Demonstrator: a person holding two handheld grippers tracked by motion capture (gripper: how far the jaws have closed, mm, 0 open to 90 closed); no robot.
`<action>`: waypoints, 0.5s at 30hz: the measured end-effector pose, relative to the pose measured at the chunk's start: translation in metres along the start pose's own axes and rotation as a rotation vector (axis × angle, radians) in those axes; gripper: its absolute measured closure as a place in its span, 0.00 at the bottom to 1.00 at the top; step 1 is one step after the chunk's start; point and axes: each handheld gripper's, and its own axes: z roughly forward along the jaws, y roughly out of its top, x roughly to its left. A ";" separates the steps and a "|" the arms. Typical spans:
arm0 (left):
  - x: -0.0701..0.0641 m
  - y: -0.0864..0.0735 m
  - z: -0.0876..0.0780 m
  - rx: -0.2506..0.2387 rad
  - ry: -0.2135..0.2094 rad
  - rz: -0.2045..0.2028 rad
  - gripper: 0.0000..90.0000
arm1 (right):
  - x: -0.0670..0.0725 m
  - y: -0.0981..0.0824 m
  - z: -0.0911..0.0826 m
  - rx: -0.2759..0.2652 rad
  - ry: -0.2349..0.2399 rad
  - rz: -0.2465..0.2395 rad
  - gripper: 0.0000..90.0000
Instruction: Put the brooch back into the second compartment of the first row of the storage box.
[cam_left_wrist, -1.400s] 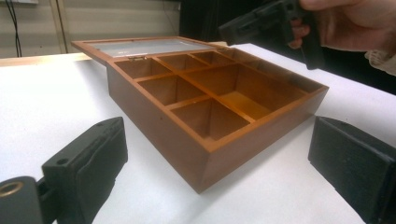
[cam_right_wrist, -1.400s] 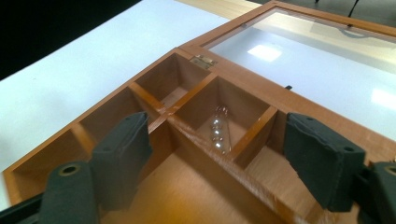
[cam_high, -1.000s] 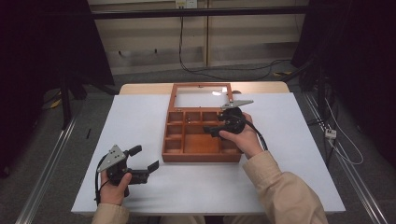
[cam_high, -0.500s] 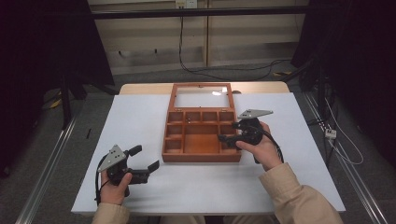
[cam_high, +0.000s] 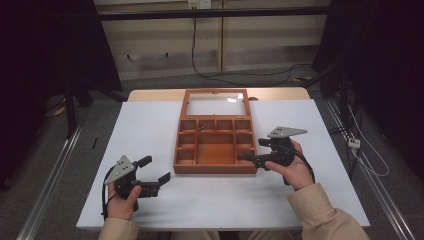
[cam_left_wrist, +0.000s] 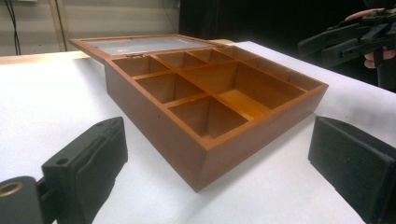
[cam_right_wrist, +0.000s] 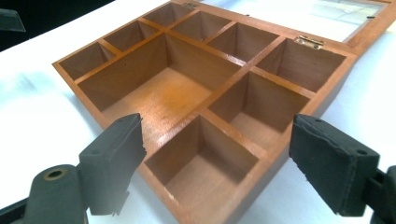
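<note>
High view: the right gripper has drawn back from over the wooden box to its right edge, jaws open and empty; the left gripper, jaws also open, waits on the table; the box sits mid-table, lid laid open, every compartment empty, likely ready for filling or closing.

I see a white surface in front of me, rectangular, with a strip of bare light wood showing along its far edge. One thing lies directly on it: a wooden box, set about midway across and toward the far half. Its glass-paned lid is swung fully back and lies flat on the surface behind it, hinged to the far wall. Inside, the box is split into small compartments around one large one, all bare wood.
</note>
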 end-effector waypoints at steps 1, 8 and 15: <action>0.000 0.000 0.000 0.001 -0.001 0.000 0.05 | 0.000 -0.002 -0.001 0.000 -0.002 -0.006 0.20; 0.000 0.000 0.000 -0.001 -0.001 -0.004 0.05 | -0.003 -0.013 -0.011 -0.001 -0.008 -0.006 0.20; 0.000 0.000 0.000 -0.001 -0.002 -0.004 0.05 | -0.006 -0.020 -0.016 -0.006 -0.010 -0.007 0.20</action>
